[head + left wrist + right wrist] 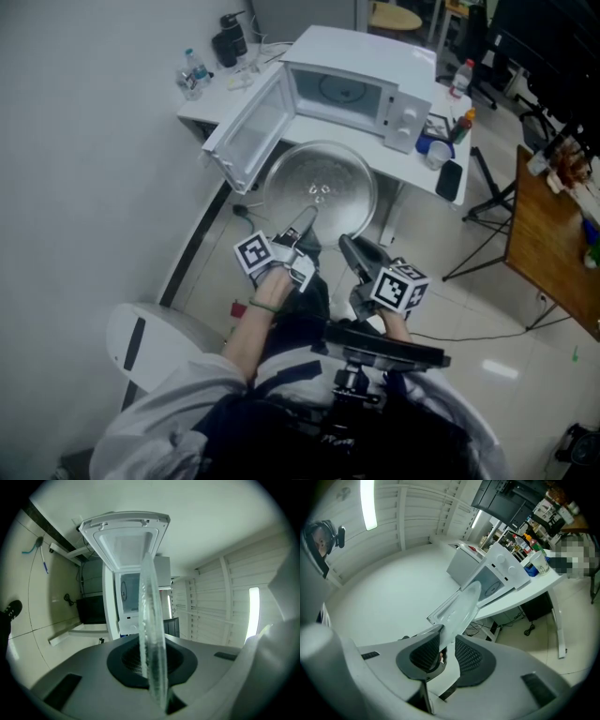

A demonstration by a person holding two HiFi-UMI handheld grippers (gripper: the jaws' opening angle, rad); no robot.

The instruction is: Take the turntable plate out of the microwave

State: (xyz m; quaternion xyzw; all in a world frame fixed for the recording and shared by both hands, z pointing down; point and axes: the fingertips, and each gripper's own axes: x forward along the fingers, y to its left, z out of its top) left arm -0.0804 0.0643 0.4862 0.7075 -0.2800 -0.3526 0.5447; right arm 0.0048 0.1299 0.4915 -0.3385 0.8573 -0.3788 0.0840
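The person stands facing a white table (417, 176), both forearms stretched forward and close together, a green band round the left wrist (263, 307). On the table sits the white microwave (361, 89), its door (246, 133) swung wide to the left and its cavity open to the room. The turntable plate (319, 187) is out of the oven, held in the air in front of the table's edge and just below the open door, lying nearly flat. It is a round disc of clear glass with a raised rim and a small hub pattern at its middle. The left gripper (305, 223) reaches roughly level to the plate's near edge, and its jaws are clamped tight on the rim: seen along them, the glass (152, 634) rises edge-on from between the dark pads, with the microwave (129, 597) beyond. The right gripper (347, 244) lies just beside it, pointing at the same near edge. Its jaws stand fairly wide, with the plate's rim (461, 609) between the ribbed pads (471, 656) and a gap on the right pad's side.
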